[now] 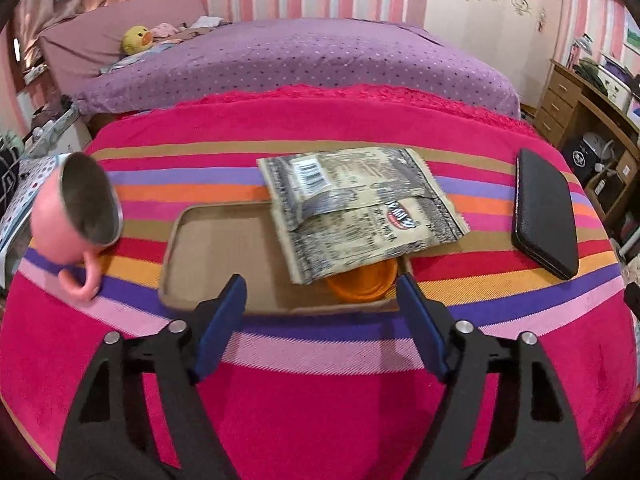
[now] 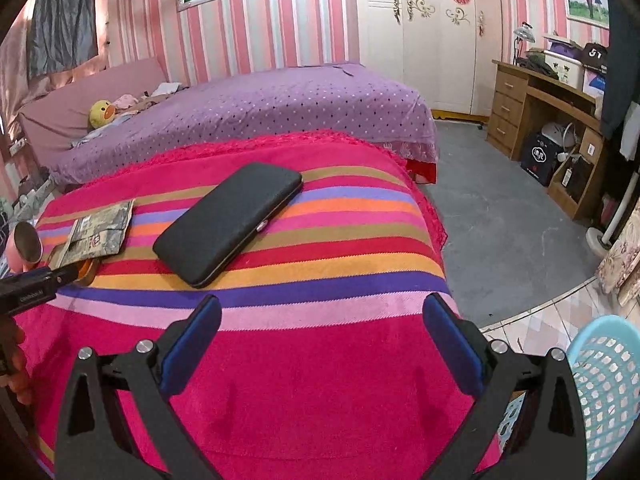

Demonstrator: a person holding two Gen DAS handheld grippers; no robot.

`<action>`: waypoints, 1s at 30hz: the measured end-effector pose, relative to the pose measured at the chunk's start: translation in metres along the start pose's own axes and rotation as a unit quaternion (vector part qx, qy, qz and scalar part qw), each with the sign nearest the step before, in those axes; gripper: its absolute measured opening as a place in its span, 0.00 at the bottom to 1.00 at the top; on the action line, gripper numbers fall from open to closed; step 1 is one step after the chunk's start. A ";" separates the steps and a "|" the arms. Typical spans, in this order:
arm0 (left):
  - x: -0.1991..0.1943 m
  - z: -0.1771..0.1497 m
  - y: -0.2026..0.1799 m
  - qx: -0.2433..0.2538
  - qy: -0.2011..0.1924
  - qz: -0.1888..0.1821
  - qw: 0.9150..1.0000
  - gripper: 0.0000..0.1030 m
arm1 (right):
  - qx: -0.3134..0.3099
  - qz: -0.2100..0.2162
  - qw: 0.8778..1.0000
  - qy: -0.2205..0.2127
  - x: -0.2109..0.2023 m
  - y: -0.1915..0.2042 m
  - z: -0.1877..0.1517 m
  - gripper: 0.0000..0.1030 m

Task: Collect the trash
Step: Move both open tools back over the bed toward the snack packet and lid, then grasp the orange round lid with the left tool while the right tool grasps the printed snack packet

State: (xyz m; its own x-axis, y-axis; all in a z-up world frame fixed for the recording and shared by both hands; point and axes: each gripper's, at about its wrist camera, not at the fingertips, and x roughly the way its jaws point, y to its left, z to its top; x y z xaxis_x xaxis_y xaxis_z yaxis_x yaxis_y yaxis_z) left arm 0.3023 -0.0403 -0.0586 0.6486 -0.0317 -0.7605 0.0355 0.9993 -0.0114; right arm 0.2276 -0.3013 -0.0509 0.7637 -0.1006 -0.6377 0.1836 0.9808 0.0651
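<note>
1. The left hand-held gripper (image 1: 322, 294) stands partly open and holds nothing; its blue pads sit over the near rim of the shallow brown tray (image 1: 188, 256).
2. The crumpled grey-and-cream printed snack wrapper (image 1: 360, 208) lies just ahead, draped over the tray's far corner and an orange round lid (image 1: 362, 282). Advance lower, straddle the wrapper's near edge, then pinch only the foil.
3. The right hand-held gripper (image 2: 322, 322) hangs wide open and empty above the striped pink cloth on the bench (image 2: 304, 380), beside the pale blue plastic mesh basket (image 2: 608, 384), likely the drop point.

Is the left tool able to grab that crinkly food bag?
Probably yes. The left tool stands open, pointing at the food bag, whose near end sticks out over the tray with nothing in between.
</note>
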 end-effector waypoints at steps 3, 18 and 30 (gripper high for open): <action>0.006 0.005 -0.002 0.001 0.005 -0.003 1.000 0.69 | 0.005 0.000 1.000 0.004 0.004 0.000 0.002 0.95; 0.013 0.010 -0.003 -0.005 0.014 -0.019 1.000 0.64 | 0.000 0.006 1.000 0.004 0.010 0.006 0.008 0.95; 0.009 0.009 0.012 -0.006 0.009 -0.032 0.999 0.38 | -0.039 0.002 0.999 -0.014 0.002 0.028 0.008 0.95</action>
State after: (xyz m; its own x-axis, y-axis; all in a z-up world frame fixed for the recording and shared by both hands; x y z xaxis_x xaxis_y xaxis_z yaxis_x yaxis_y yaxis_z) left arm 0.3155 -0.0284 -0.0591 0.6321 -0.0958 -0.7690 0.0676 0.9954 -0.0684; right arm 0.2388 -0.2755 -0.0440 0.7816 -0.1004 -0.6157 0.1322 0.9912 0.0062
